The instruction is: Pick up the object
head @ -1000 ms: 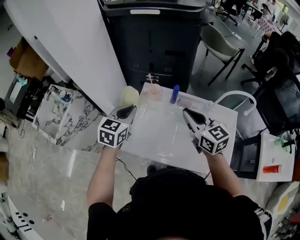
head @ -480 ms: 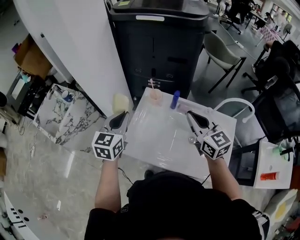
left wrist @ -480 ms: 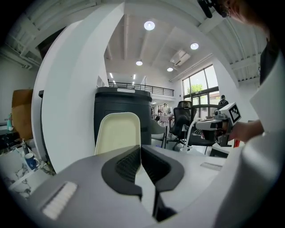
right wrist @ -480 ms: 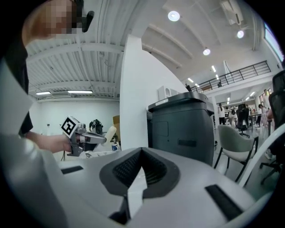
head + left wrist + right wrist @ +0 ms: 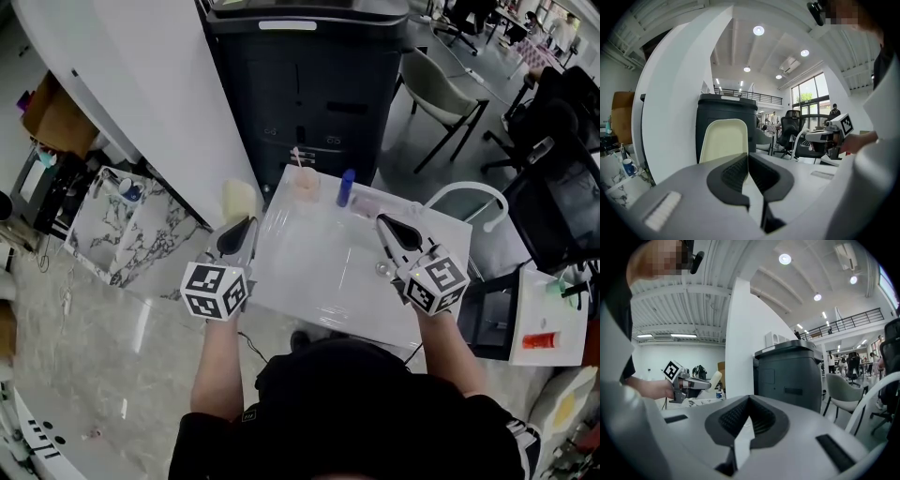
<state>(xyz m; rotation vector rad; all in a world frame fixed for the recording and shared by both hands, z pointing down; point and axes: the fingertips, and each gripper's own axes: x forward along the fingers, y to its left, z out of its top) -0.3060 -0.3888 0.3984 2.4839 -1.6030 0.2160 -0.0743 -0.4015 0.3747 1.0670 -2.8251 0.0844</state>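
A white table (image 5: 328, 281) under clear film carries a pinkish cup with a stick in it (image 5: 307, 184), a blue tube (image 5: 346, 187) and a pale flat item (image 5: 367, 205) along its far edge. My left gripper (image 5: 241, 232) hovers at the table's left edge, shut and empty, with its tips (image 5: 747, 157) toward a cream chair back. My right gripper (image 5: 387, 228) hangs over the table's right part, also shut with nothing in it (image 5: 749, 400). Both grippers are short of the far objects. Each gripper view shows the other gripper across the table.
A tall dark grey machine (image 5: 309, 84) stands just behind the table. A cream chair back (image 5: 238, 199) is beside the left gripper. A white curved chair frame (image 5: 469, 201) and a side table (image 5: 548, 323) lie to the right, a marble-topped table (image 5: 117, 230) to the left.
Both grippers have drawn back a little toward me, the left one down and left off the table's edge. Nothing was taken hold of.
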